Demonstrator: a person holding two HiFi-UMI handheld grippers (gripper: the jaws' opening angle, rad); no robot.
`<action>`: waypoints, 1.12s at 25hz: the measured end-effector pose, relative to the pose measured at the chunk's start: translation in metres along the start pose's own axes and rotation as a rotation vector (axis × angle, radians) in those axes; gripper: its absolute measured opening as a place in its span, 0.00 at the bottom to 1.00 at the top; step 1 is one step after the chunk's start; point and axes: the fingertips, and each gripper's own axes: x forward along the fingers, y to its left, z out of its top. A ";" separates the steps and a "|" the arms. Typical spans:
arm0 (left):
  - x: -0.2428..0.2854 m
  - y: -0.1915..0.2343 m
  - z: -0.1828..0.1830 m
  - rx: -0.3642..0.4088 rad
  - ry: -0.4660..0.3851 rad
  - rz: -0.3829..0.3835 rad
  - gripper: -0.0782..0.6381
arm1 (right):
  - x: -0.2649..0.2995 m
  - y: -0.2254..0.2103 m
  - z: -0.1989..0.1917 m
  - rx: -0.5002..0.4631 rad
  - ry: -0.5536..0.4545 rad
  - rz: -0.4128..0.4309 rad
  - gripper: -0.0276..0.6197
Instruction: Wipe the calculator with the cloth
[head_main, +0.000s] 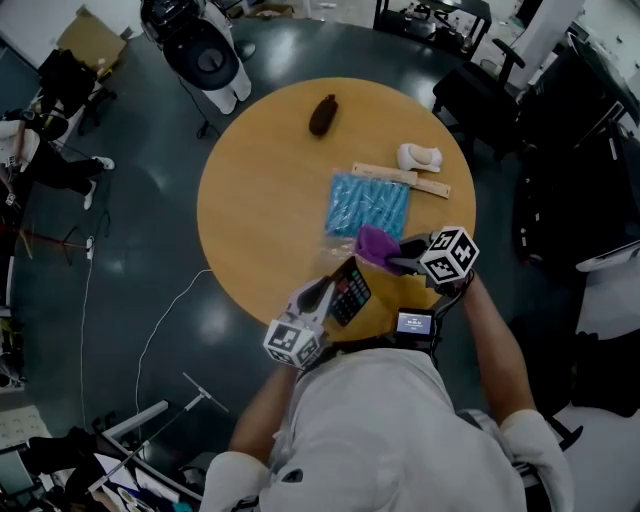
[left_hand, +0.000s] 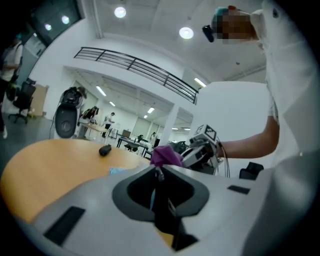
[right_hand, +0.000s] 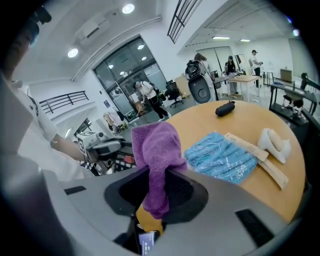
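The black calculator (head_main: 351, 291) is held tilted above the near table edge, with my left gripper (head_main: 328, 293) shut on it. In the left gripper view it shows edge-on as a thin dark slab (left_hand: 162, 205) between the jaws. My right gripper (head_main: 397, 262) is shut on a purple cloth (head_main: 374, 244), which bunches out beyond its jaws just right of the calculator and does not visibly touch it. The right gripper view shows the cloth (right_hand: 156, 150) draped through the jaws, with the left gripper (right_hand: 116, 146) and calculator (right_hand: 121, 161) close behind it.
On the round wooden table (head_main: 260, 200) lie a blue packet (head_main: 370, 205), a wooden ruler (head_main: 400, 177), a white object (head_main: 419, 157) and a dark pouch (head_main: 322, 115). A small screen device (head_main: 414, 322) sits at the near edge. Chairs and equipment ring the table.
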 end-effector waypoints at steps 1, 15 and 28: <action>0.002 0.009 -0.013 -0.030 0.013 0.019 0.17 | 0.003 0.001 -0.002 0.010 -0.005 0.000 0.18; 0.005 0.089 -0.135 -0.302 0.154 0.219 0.17 | 0.047 0.011 -0.036 0.119 -0.012 -0.036 0.18; -0.008 0.115 -0.169 -0.392 0.205 0.289 0.19 | 0.081 0.010 -0.053 0.188 0.014 -0.058 0.18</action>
